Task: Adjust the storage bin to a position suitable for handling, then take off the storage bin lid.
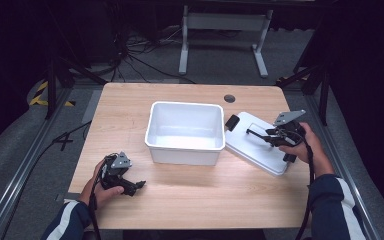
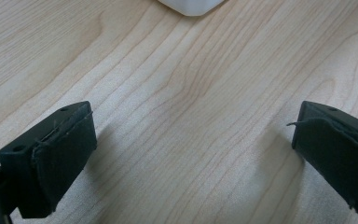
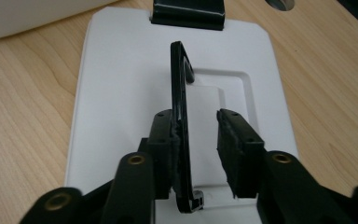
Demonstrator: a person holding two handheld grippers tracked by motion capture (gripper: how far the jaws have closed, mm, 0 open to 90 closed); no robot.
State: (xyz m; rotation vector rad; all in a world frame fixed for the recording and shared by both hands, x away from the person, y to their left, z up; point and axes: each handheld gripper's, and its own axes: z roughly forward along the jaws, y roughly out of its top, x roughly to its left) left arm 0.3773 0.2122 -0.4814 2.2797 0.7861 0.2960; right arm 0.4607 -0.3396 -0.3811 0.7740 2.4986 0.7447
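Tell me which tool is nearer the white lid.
Right. The right tool is over the white lid, its jaws astride the lid's raised black handle. The left tool rests on the table, across the white bin.

Dark room; grey floor [image 1: 20,150]; cables [image 1: 140,60]; white frame legs [image 1: 225,30] behind wooden table [image 1: 190,200].

A: What's the lid [image 1: 256,142] like?
B: White, flat, rectangular with rounded corners, lying on the table just right of the white tub [image 1: 184,131]; one edge seems to touch the tub's side. A shallow rectangular recess sits in its middle.
A: And its handle [image 3: 181,126]?
B: Thin, black, standing upright on edge above the recess. A black clip [image 3: 188,14] sits on the lid's far end.
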